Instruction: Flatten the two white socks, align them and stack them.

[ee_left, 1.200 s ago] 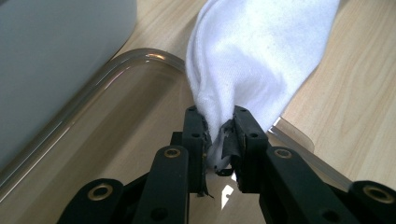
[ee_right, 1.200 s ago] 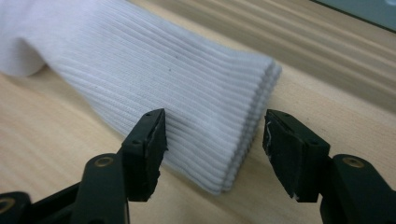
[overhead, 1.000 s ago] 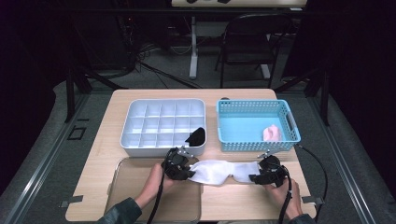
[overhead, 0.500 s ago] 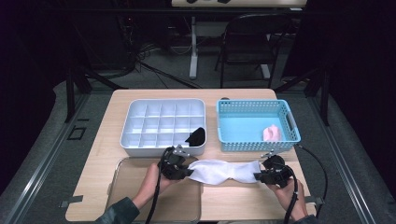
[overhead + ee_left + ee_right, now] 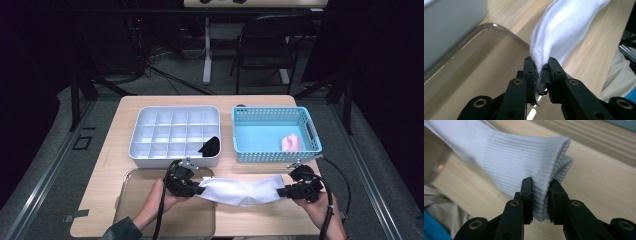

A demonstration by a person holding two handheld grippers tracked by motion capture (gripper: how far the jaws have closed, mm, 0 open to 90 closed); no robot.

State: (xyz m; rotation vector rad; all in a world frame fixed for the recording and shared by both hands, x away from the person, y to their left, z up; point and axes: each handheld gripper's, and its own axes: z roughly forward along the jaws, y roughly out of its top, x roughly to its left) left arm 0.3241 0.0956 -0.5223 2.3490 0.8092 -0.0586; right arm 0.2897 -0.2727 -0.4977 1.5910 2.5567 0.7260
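A white sock (image 5: 242, 191) hangs stretched between the two claws, just above the front edge of the wooden worktop (image 5: 115, 150). The left claw (image 5: 196, 188) is clenched on one end of the sock; in the left gripper view the fabric (image 5: 564, 30) is pinched tight between its black jaws. The right claw (image 5: 281, 192) has just been closing, and in the right gripper view its jaws grasp the ribbed cuff (image 5: 524, 157) of the sock.

Behind the sock stand two containers side by side. The white divided tray (image 5: 175, 134) on the left has many small compartments; a black item (image 5: 210, 146) sits in one at its front right corner, and the other compartments look bare. The blue perforated basket (image 5: 275, 134) on the right holds a pink item (image 5: 292, 142) near its right wall. A clear shallow tray (image 5: 130, 200) lies on the worktop under the left hand, in front of the white divided tray.
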